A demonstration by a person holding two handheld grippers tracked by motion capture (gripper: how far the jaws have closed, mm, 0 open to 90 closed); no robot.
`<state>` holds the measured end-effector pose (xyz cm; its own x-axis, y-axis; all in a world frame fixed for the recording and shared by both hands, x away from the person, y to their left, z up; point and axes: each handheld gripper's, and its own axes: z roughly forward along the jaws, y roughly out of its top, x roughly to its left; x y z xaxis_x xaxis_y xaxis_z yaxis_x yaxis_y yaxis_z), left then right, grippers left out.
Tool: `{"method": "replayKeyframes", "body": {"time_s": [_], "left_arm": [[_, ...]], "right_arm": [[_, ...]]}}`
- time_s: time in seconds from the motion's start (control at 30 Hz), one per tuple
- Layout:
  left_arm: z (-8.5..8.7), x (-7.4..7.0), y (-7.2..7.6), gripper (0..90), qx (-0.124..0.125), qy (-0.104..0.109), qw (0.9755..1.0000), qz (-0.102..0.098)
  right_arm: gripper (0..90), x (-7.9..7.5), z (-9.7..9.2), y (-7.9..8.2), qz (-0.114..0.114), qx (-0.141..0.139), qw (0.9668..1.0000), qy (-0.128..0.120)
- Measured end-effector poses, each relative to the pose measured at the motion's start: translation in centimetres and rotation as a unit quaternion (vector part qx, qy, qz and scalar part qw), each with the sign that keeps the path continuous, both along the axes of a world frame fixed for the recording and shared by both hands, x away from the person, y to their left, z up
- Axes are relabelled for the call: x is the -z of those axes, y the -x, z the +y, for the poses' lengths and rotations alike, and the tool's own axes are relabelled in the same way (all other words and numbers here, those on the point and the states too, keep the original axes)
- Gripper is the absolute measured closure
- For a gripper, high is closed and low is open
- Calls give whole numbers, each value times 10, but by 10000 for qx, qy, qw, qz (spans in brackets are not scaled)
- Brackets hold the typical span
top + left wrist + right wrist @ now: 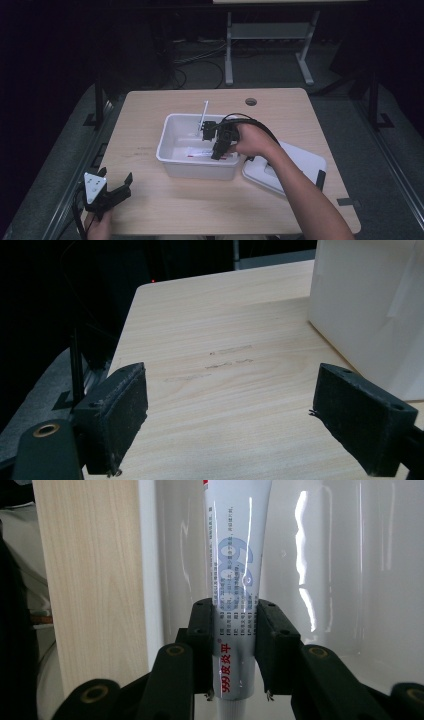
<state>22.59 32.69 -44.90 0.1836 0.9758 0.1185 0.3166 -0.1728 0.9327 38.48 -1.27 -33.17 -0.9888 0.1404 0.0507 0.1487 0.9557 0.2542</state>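
1. Dark room, with a pale wooden bench (150, 210) in the middle of the high view and a grey floor with cables and a metal frame behind it.
2. On the bench stands a white plastic tub (170, 155), open at the top, with a white lid (300, 160) lying flat just beside it on the person's right.
3. Inside the tub lies a white ointment tube (232, 555) with blue and red print, flat on the tub floor near the front wall. A thin white stick-like thing (204, 112) leans against the tub's far rim; what it is cannot be told.
4. The right gripper (234, 645) reaches down into the tub. Its fingers (272, 640) are drawn in close on either side of the tube's lower body and appear to press on it, so the tube looks gripped across its width.
5. The left gripper (122, 187) rests near the bench's front left corner, well apart from the tub. Its fingers (120, 415) stand wide open with bare wood between them.
6. Handling, as a judgement: the tube looks light, soft-walled and glossy. It would dent under a hard squeeze and could slide in a loose one.
7. A hold across the flat sides of the body, as now, seems sound; nearer the stiff crimped end or the cap shoulder would deform it less.
8. The tub's smooth walls are close, so lifting straight up looks safest.
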Motion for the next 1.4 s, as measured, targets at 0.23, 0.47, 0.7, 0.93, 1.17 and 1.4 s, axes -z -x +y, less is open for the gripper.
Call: {"method": "replayKeyframes", "body": {"time_s": [0.23, 0.47, 0.7, 0.93, 1.17, 1.4], "left_arm": [[-1, 0, 0, 135, 14, -3, 10000, 0], [-1, 0, 0, 135, 13, -7, 10000, 2], [0, 0, 0, 135, 10, -2, 10000, -3], [-1, 0, 0, 135, 20, -4, 10000, 4], [-1, 0, 0, 135, 16, -12, 10000, -1], [0, 0, 0, 135, 15, -15, 10000, -9]], "right_arm": [[703, 10, -1, -3, 93, 63, 9999, 4], [703, 14, 0, -4, 99, 72, 9999, 24], [703, 21, 0, -7, 190, 128, 9997, 25], [704, 28, -3, -9, 253, 179, 9995, 0], [703, 32, -3, -9, 313, 193, 9993, -28], [694, 38, -4, -10, 331, 253, 9991, 6]]}}
